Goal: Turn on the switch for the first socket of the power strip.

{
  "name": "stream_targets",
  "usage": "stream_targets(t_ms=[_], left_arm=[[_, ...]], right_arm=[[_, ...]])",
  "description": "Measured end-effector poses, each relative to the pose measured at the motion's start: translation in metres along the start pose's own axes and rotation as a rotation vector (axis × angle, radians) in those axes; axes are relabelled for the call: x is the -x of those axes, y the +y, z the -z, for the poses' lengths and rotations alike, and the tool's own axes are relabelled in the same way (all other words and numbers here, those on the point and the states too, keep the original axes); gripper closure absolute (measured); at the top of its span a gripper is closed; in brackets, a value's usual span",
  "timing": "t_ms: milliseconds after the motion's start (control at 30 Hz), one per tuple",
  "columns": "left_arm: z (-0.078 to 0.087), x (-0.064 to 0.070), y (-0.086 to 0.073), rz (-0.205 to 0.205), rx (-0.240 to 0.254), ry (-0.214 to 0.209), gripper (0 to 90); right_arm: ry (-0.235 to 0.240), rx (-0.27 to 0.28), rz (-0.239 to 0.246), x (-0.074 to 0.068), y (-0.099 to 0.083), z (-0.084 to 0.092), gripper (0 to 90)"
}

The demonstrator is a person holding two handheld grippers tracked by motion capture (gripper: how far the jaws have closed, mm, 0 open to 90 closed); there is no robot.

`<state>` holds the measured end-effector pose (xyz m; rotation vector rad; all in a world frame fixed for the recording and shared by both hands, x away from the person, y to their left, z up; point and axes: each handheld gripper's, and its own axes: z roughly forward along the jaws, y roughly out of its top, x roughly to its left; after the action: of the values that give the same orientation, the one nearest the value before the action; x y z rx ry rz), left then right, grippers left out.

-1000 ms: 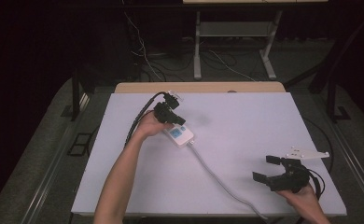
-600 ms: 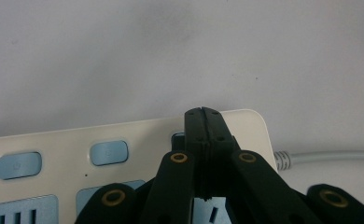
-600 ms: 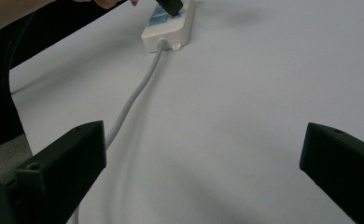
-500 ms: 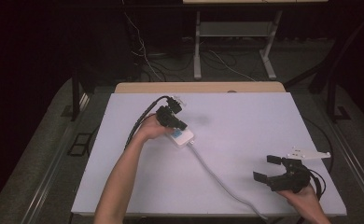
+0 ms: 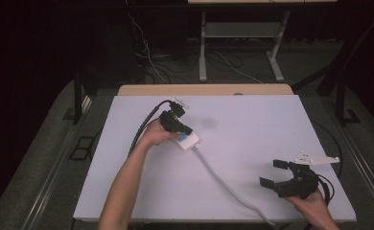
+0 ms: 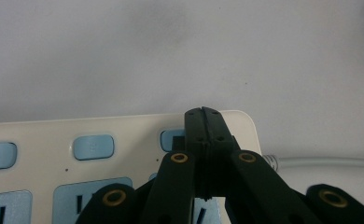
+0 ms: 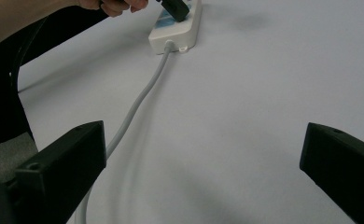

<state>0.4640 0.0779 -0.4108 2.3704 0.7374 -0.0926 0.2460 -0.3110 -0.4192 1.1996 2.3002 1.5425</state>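
your left hand-held gripper (image 6: 202, 112) is clenched, its jaws pressed together with nothing between, the tips on a blue button of the white power strip (image 5: 187, 140), which lies left of centre on the worktop (image 5: 252, 120). your right hand-held gripper (image 5: 276, 173) is released, near the front right corner

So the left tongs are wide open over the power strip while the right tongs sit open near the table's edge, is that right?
Not quite. The left tongs are shut, jaws pressed together over the power strip, as the left gripper view shows. The right tongs do sit open near the table's edge.
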Motion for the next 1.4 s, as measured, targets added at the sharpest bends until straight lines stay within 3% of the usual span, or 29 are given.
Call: stream_targets(t_ms=[300, 533, 633, 667, 700, 767, 900, 1133, 1400], left_arm=[[0.000, -0.011, -0.007, 0.082, 0.056, -0.072, 89.8], [-0.001, -0.012, -0.007, 0.144, 0.046, -0.076, 90.0], [-0.001, -0.009, -0.004, 0.143, 0.034, -0.052, 90.0], [0.000, -0.008, -0.003, 0.152, 0.048, 0.047, 90.0], [0.001, -0.011, -0.002, 0.187, 0.059, 0.063, 90.0], [-0.002, -0.008, 0.001, 0.167, 0.061, 0.070, 90.0], [0.000, -0.010, -0.001, 0.172, 0.050, 0.061, 90.0], [-0.001, 0.004, -0.003, 0.120, 0.054, 0.151, 89.9], [0.003, 0.004, -0.010, 0.134, 0.082, 0.147, 89.7]], right_arm=[[0.005, 0.007, 0.006, -0.002, 0.000, 0.000, 0.1], [0.009, 0.014, 0.010, -0.002, 0.001, 0.000, 0.1], [0.015, 0.017, 0.015, -0.004, 0.001, 0.000, 0.1], [0.017, 0.016, 0.019, -0.004, 0.001, 0.000, 0.1], [0.019, 0.015, 0.020, -0.005, 0.001, -0.001, 0.1], [0.022, 0.015, 0.023, -0.005, 0.001, -0.001, 0.1], [0.022, 0.019, 0.024, -0.005, 0.001, 0.000, 0.1], [0.013, 0.026, 0.015, -0.002, 0.001, 0.003, 0.1], [0.007, 0.035, 0.012, -0.001, 0.002, 0.003, 0.1]])
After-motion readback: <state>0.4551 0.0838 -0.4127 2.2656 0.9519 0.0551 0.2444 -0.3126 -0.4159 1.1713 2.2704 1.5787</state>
